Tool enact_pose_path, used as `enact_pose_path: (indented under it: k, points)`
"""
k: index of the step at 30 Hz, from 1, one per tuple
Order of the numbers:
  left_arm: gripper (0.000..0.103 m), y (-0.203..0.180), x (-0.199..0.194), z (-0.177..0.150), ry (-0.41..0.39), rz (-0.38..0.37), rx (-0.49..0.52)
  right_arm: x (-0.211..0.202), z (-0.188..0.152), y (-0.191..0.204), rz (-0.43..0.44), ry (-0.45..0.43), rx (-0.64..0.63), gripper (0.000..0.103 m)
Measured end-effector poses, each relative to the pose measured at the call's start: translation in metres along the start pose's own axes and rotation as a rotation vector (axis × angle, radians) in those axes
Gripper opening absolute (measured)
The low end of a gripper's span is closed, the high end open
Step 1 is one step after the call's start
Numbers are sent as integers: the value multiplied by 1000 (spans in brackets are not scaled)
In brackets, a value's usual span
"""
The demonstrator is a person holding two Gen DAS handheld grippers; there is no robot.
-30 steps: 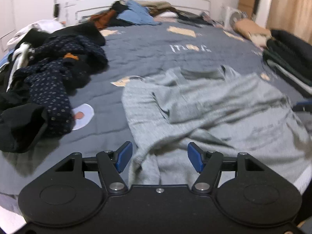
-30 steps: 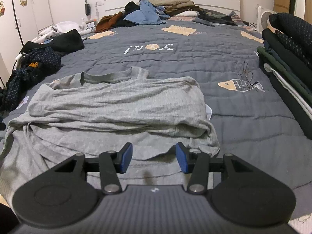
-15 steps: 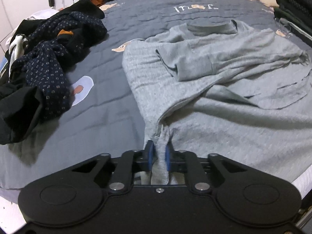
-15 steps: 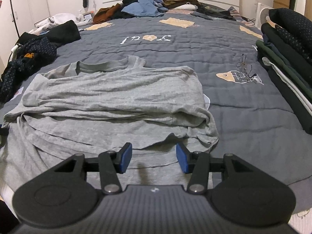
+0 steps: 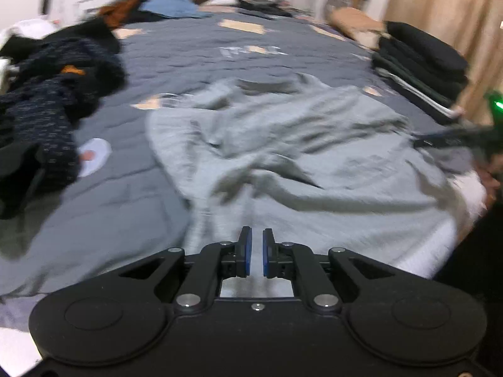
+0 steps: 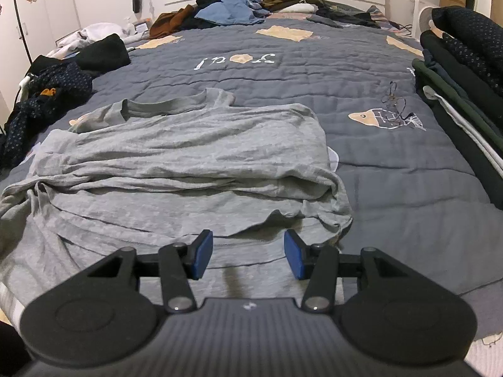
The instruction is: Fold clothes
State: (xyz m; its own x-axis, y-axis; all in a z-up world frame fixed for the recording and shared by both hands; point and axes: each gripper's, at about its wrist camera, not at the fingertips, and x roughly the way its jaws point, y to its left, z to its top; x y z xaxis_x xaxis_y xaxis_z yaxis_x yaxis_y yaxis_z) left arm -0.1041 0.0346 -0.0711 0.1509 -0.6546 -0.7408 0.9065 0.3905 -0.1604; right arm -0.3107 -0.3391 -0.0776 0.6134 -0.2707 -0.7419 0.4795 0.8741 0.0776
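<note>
1. Your left hand-held gripper (image 5: 257, 253) is pinched together on the near hem of the grey shirt (image 5: 298, 157).
2. Your right hand-held gripper (image 6: 248, 257) hangs apart over that shirt's rumpled near edge, gripping nothing.
3. The shirt lies partly folded on the bed (image 6: 393, 188), collar away from you.
4. Folded dark clothes (image 6: 462, 72) are stacked at the right; a loose heap (image 6: 232, 9) sits by the headboard.

left gripper (image 5: 257, 253) went from wide open to pinched on the near edge of the grey shirt (image 5: 298, 157) | jaws closing, cloth between them | its view is tipped up and blurry, shirt's near-left edge bunched toward it
</note>
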Motion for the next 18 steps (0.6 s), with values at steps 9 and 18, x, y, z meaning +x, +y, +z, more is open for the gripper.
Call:
enact_pose_path:
  k: [9, 18]
  points:
    - [10, -16, 24, 12, -56, 86, 50, -1, 2, 3, -1, -10, 4, 49]
    - [45, -14, 67, 31, -20, 232, 113, -1, 4, 11, 34, -20, 13, 49]
